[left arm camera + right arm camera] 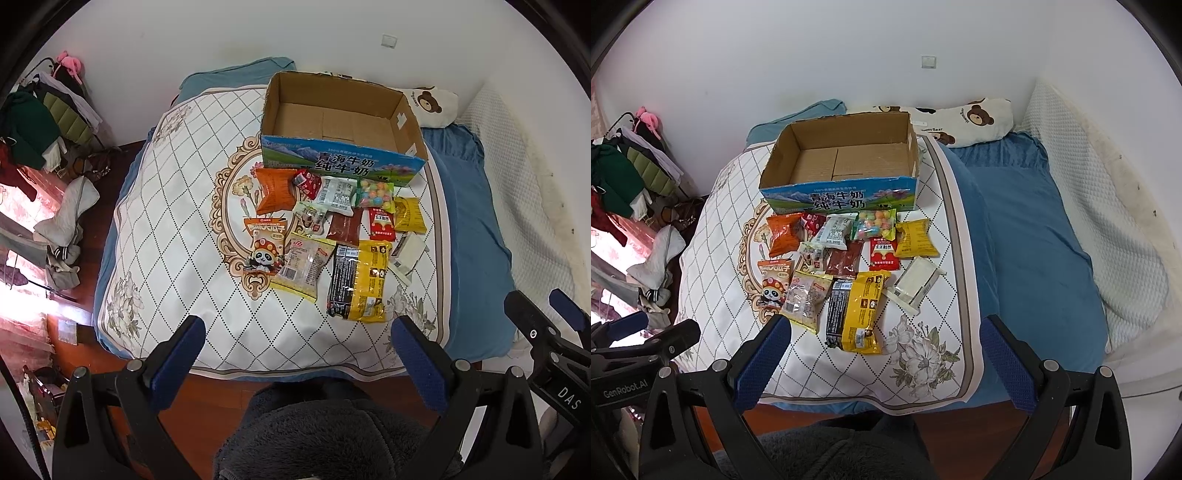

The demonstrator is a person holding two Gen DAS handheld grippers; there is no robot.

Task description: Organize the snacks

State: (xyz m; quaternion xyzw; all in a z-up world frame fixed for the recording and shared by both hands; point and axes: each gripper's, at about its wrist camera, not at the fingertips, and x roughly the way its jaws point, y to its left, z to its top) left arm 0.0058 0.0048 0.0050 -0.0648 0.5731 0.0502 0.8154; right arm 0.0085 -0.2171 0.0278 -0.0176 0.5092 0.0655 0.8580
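Cardboard is dominating the bed: an open, empty milk carton box with a blue printed front (839, 173) is sitting on a white diamond-patterned quilt (916, 306). Just in front of the box, thirteen loose snack packets by my count are lying in a tight cluster, among them one large yellow-and-black crinkly bag (857, 312), nearest the foot of the bed. Both tongs are hovering released and holding nothing, the left gripper (297, 360) and right gripper (884, 356) well short of the pile. Packets look light, soft and slippery, likely best pinched at a sealed edge.
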